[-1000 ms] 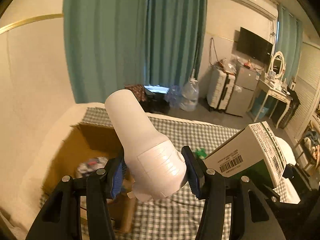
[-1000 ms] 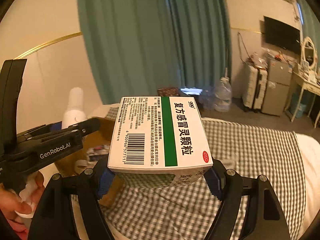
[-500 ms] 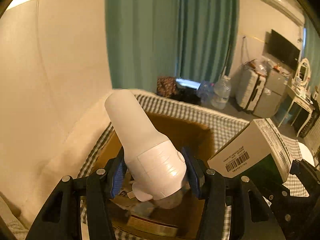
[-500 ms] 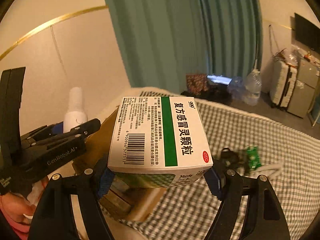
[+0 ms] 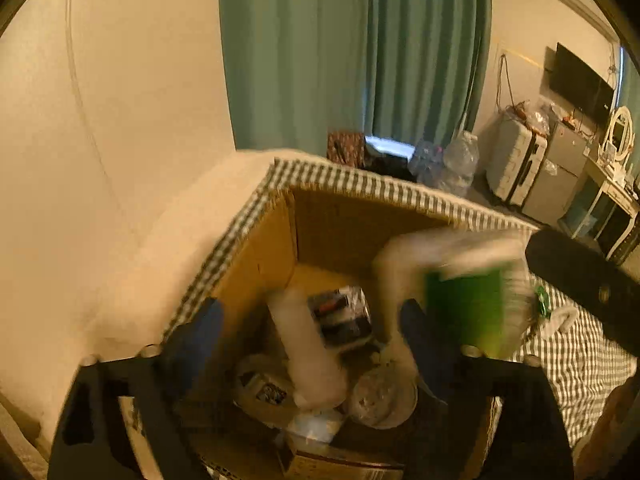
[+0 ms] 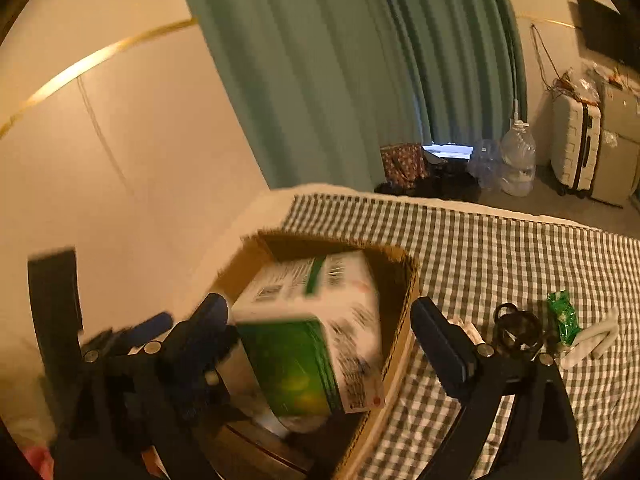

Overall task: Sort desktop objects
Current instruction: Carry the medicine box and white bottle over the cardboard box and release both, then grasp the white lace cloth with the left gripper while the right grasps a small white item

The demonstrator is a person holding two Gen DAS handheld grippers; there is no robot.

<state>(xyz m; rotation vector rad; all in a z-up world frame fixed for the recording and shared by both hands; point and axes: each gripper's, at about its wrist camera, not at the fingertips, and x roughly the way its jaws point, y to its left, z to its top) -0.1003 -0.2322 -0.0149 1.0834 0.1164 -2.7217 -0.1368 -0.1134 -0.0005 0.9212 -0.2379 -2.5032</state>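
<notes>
An open cardboard box (image 5: pixel 260 256) (image 6: pixel 400 280) sits on a green-checked cloth. My left gripper (image 5: pixel 312 340) is open above it. The white bottle (image 5: pixel 308 348), blurred, is loose between the fingers and dropping among the items in the box. My right gripper (image 6: pixel 320 332) is open too. The white and green medicine box (image 6: pixel 316 332) is blurred and tilted, falling into the cardboard box; it also shows in the left wrist view (image 5: pixel 464 300). The left gripper's body shows in the right wrist view at the lower left.
The box holds a round lidded jar (image 5: pixel 380 396) and several small packets. On the cloth to the right lie a black clip (image 6: pixel 516 328), a green sachet (image 6: pixel 564 316) and a white object (image 6: pixel 592 344). A beige wall and teal curtains stand behind.
Both grippers opened over the cardboard box. The white bottle left the left gripper and the medicine box left the right gripper; both are falling into the box.
</notes>
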